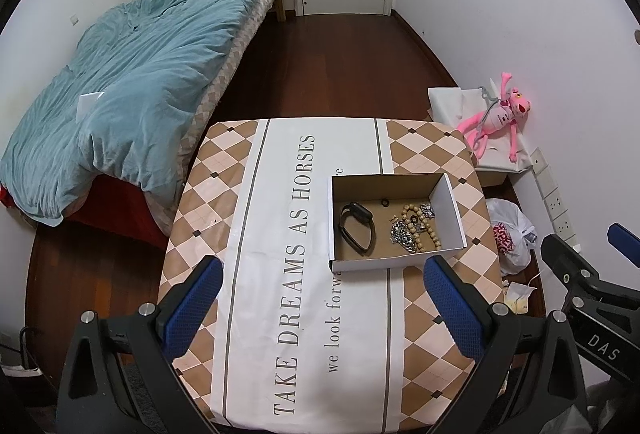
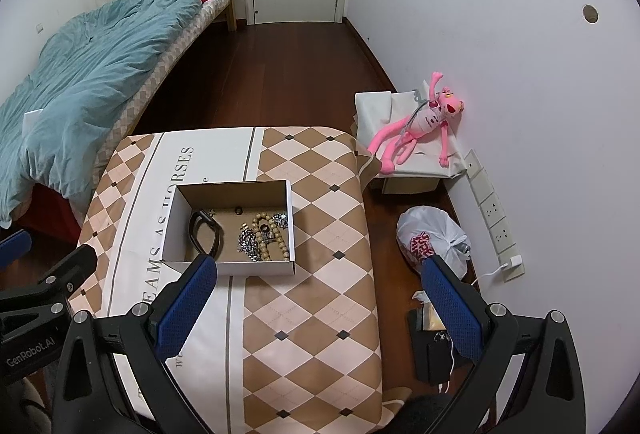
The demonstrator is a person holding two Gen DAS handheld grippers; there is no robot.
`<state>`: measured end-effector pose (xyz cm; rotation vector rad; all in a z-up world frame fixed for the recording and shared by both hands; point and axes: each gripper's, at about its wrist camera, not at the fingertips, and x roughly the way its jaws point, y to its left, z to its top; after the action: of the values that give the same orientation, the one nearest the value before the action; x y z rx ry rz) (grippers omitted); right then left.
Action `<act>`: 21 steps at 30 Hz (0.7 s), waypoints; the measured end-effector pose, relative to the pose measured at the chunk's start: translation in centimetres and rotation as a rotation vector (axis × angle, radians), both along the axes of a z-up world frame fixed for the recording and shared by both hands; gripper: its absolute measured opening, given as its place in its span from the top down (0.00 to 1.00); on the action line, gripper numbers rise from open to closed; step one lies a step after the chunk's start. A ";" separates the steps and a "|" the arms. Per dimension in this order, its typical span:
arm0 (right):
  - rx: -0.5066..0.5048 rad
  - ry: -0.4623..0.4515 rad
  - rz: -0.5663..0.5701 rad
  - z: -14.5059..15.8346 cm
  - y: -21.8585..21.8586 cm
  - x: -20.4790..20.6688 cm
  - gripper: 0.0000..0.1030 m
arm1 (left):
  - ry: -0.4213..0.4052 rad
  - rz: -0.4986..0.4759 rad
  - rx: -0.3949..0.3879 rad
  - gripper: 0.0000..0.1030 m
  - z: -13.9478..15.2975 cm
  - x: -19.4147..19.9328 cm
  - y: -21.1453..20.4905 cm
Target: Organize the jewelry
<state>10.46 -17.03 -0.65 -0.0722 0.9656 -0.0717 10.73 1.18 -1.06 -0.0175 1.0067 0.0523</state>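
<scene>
The left gripper (image 1: 322, 308) is a black plastic frame with two broad fingers (image 1: 192, 304) faced in blue, waffle-textured pads, and round silver screw heads sit at the finger pivots. The right gripper (image 2: 320, 308) has the same build: black angular arms with triangular cut-outs, blue gridded pads and silver bolts. White lettering marks the bodies, "DAS" on the right one seen from the left wrist and "GenRobot.AI" on the left one seen from the right.

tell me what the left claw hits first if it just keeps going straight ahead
Probably the tablecloth, just left of the cardboard box. The open left claw points down at bare cloth; depth is uncertain.
</scene>
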 end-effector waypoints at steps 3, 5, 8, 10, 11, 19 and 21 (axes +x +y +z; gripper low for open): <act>0.001 0.000 0.000 0.0 0.0 0.0 0.00 | 0.000 0.000 0.003 0.01 -0.2 0.0 0.2; 0.000 0.000 -0.001 0.0 -0.1 0.0 0.00 | -0.001 0.000 0.006 0.01 -0.2 -0.1 0.3; 0.000 -0.001 -0.001 0.0 -0.1 0.0 0.00 | 0.000 -0.001 0.006 0.01 -0.3 0.0 0.4; 0.003 0.000 -0.001 -0.2 0.0 -0.1 0.00 | -0.002 -0.001 0.007 0.01 -0.2 0.0 0.3; 0.000 -0.001 -0.001 -0.1 0.0 0.0 0.00 | -0.002 -0.002 0.006 0.01 -0.2 0.0 0.3; 0.002 0.000 -0.002 -0.2 0.0 -0.1 0.00 | -0.004 -0.002 0.013 0.01 0.0 0.1 0.2; 0.003 0.001 -0.001 -0.1 -0.2 0.0 0.00 | -0.003 -0.002 0.013 0.01 0.0 0.1 0.3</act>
<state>10.48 -17.19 -0.77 -0.0691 0.9667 -0.0717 10.80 1.47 -1.07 -0.0049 1.0030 0.0566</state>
